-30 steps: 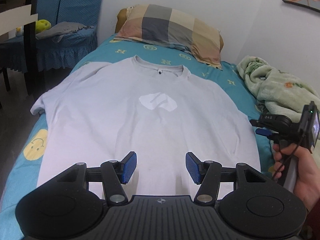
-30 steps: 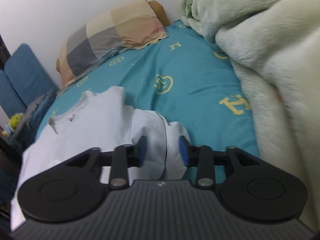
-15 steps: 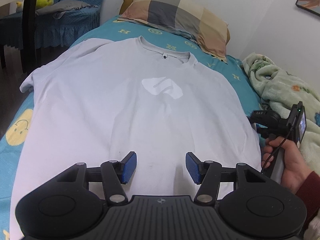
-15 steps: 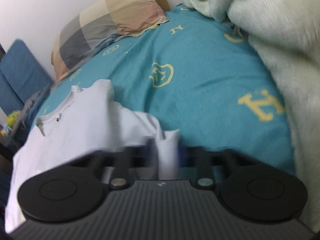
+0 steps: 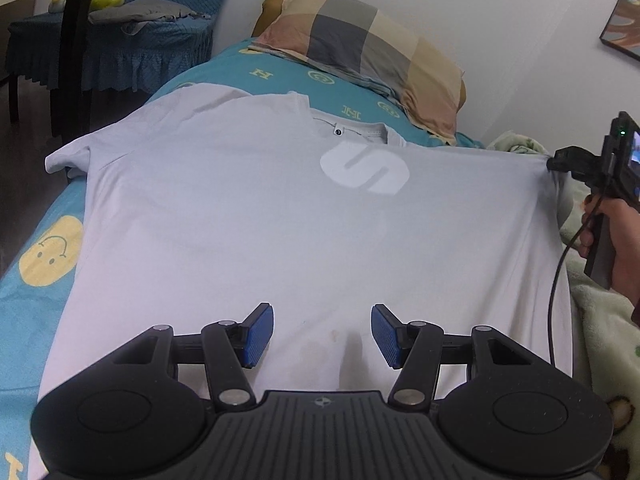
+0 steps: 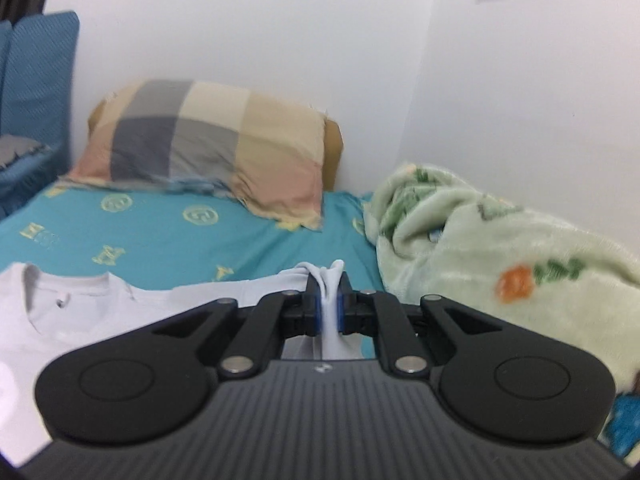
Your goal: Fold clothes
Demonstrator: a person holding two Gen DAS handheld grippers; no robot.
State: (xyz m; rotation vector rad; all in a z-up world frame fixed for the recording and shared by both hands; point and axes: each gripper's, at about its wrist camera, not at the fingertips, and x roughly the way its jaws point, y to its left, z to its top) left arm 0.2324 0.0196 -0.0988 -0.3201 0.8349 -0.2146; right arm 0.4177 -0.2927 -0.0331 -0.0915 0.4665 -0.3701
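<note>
nearest, the left gripper (image 5: 322,336) is held half open and empty over the hem of the t-shirt (image 5: 280,216), which is spread on the bed (image 5: 24,312). beyond, its sleeve is pinched shut in the right gripper (image 6: 328,306) and lifted beside the blanket (image 6: 480,240); folding it inward seems called for next.

You get soft, even indoor light, no hard shadows, no glare. Left wrist view sharp; faint shadow under left gripper (image 5: 322,336) on T-shirt (image 5: 280,216). Right wrist view motion-blurred: pillow (image 6: 216,148) and blanket (image 6: 500,248) smeared. Strong fisheye bending, dark vignette at your frame corners.
</note>
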